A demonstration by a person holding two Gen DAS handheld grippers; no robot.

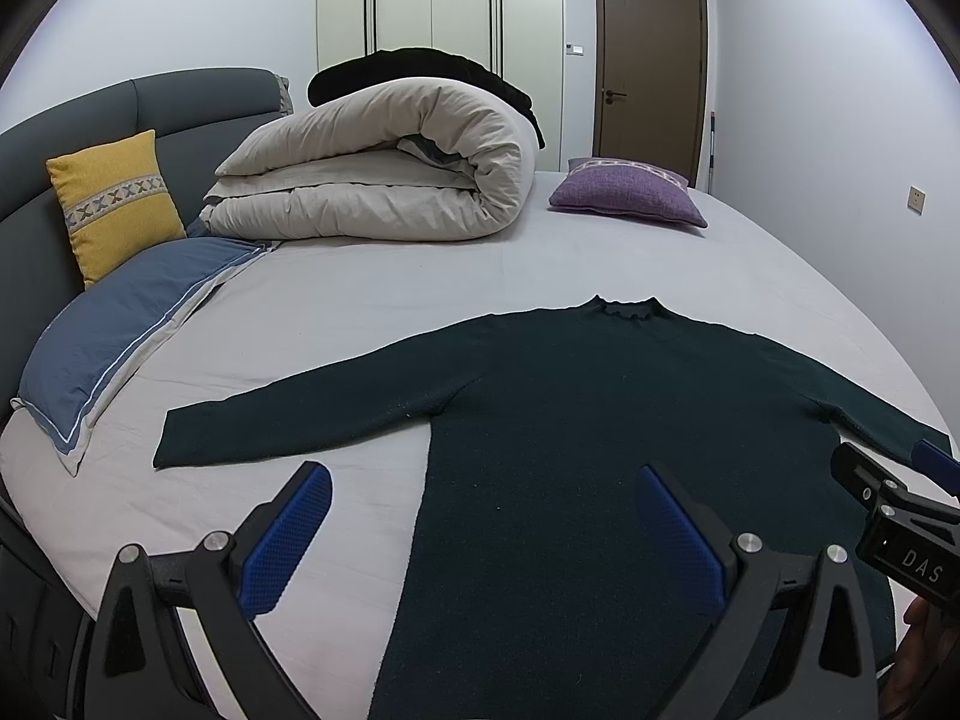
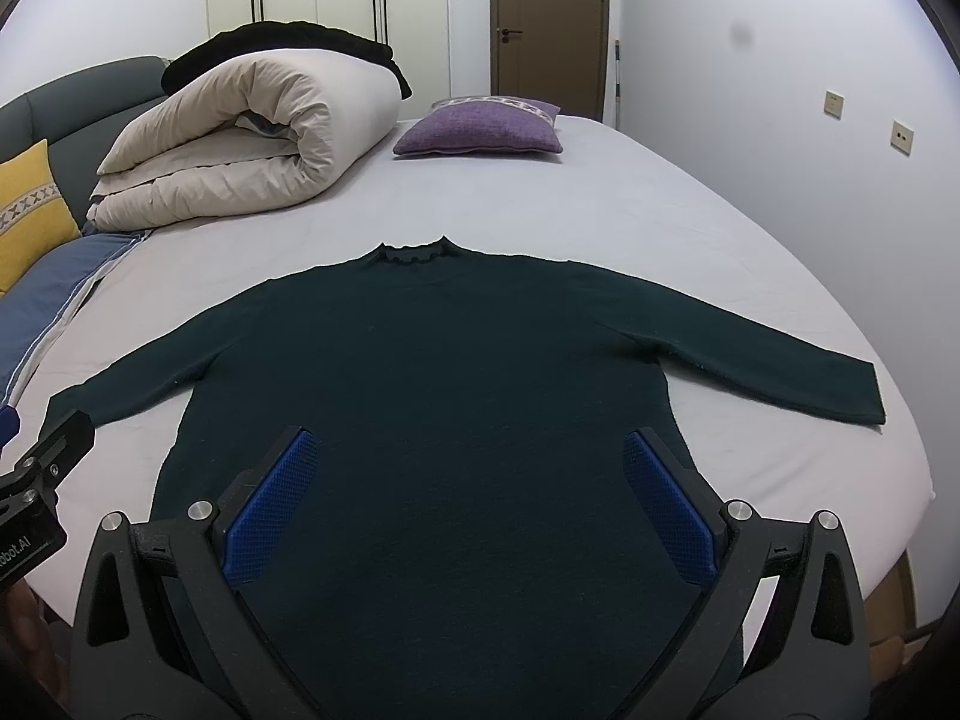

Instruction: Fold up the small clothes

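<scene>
While both tongs hang above its lower body, the dark green knitted long-sleeved sweater (image 2: 444, 372) lies flat, sleeves spread, on the pale grey bed sheet (image 2: 630, 204). Left tongs (image 1: 483, 534) spread wide, gripping nothing. Right tongs (image 2: 468, 504) likewise. Beyond the sweater's collar: rolled beige duvet (image 2: 240, 138), purple cushion (image 2: 480, 129).

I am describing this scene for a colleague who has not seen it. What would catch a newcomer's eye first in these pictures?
First, the dark green sweater, lying flat on the pale bed sheet with both sleeves spread out, nearest the cameras. The left gripper and right gripper hang open above its lower part. Behind it sits a big rolled beige duvet, with a purple cushion to its right and a yellow cushion against the headboard.
</scene>
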